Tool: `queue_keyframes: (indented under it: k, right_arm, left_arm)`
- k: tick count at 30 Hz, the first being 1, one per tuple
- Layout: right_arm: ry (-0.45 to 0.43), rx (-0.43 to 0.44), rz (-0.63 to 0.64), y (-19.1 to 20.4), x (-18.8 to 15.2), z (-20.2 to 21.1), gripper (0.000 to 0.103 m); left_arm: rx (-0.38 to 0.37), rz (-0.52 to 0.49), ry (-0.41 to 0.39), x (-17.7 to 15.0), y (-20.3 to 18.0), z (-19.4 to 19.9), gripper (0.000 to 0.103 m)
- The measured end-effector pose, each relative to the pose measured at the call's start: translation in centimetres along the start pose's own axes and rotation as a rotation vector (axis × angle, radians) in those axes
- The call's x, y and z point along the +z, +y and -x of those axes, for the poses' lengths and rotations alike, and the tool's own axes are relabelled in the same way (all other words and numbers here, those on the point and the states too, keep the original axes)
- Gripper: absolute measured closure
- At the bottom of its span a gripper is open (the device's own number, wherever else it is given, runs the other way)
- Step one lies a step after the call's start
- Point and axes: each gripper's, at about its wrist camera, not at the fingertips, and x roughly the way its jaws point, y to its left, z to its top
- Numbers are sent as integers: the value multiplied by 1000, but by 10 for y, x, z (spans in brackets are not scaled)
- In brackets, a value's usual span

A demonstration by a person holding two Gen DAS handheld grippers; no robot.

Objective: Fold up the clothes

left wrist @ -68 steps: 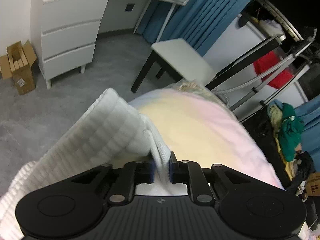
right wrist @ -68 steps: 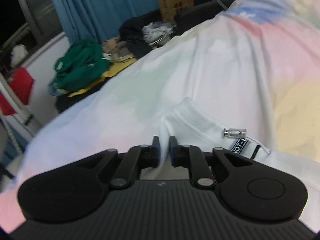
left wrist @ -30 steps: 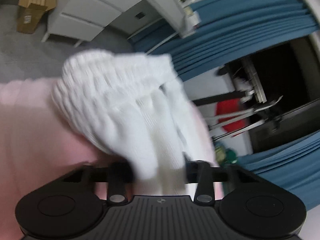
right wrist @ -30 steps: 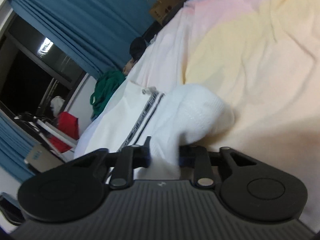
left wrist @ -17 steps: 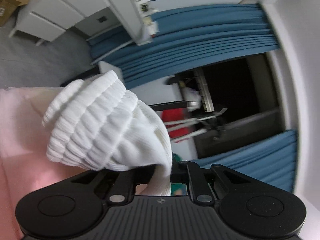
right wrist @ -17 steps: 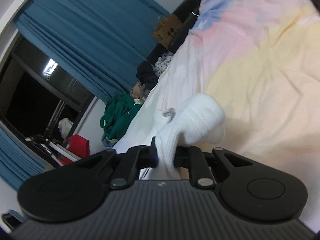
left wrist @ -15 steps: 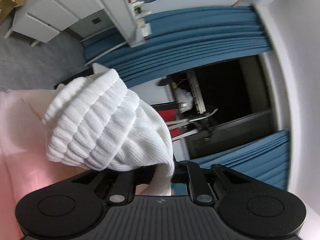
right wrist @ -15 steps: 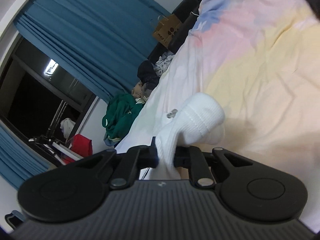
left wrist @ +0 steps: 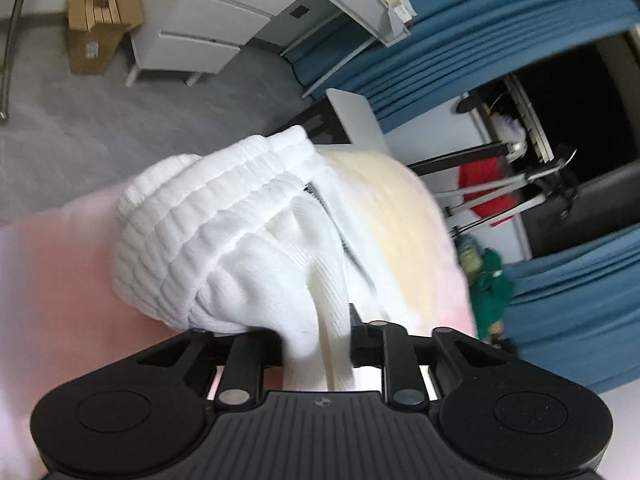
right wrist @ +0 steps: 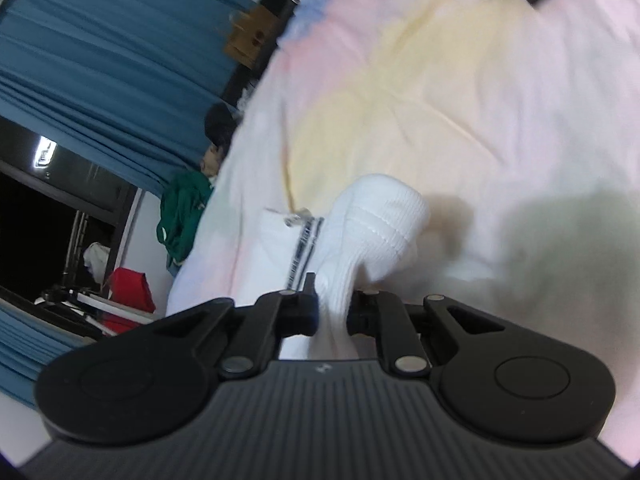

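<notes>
A white garment with ribbed hems and a striped drawstring hangs between my two grippers above a bed with a pastel sheet (right wrist: 460,92). My left gripper (left wrist: 316,340) is shut on a bunched ribbed edge of the white garment (left wrist: 224,236). My right gripper (right wrist: 332,312) is shut on another ribbed edge of the same garment (right wrist: 372,220). The drawstring with its metal tip (right wrist: 296,218) dangles beside that edge. The rest of the garment is hidden under the grippers.
In the left wrist view: white drawers (left wrist: 200,28), a cardboard box (left wrist: 96,28), a white chair (left wrist: 356,120), grey floor, blue curtains (left wrist: 460,40). In the right wrist view: a green clothes pile (right wrist: 182,208) and a cardboard box (right wrist: 248,42) beside the bed.
Both grippers have tilted down toward the bed with the garment in them. The bed sheet fills more of each view, and the drawstring has swung.
</notes>
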Motion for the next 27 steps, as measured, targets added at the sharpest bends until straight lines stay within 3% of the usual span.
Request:
queue_keyframes:
  k: [2, 4, 6, 9, 14, 18, 20, 23, 27]
  right_arm:
    - [46, -9, -39, -11, -1, -7, 86]
    - [92, -13, -70, -18, -2, -11, 81]
    - [136, -7, -92, -21, -5, -14, 74]
    - [163, 40, -68, -18, -10, -16, 66]
    - [202, 56, -27, -15, -16, -26, 65]
    - [167, 56, 42, -1, -18, -26, 65]
    - [142, 24, 85, 8, -22, -25, 64]
    - [112, 44, 93, 14, -25, -21, 64]
    - [81, 7, 99, 15, -28, -19, 65]
  left_arm:
    - [32, -51, -13, -4, -7, 4, 71]
    - [92, -114, -33, -13, -21, 11, 48]
    - [137, -174, -51, -25, -34, 21, 44]
    - [162, -260, -111, -41, -57, 43, 30]
    - [166, -383, -247, -71, -90, 81, 26]
    - [79, -515, -318, -101, -112, 97, 25]
    - [34, -587, -317, -113, -127, 95, 25]
    - [-10, -725, -286, -134, -151, 84, 25]
    - [-3, -996, -151, -181, -208, 39, 26]
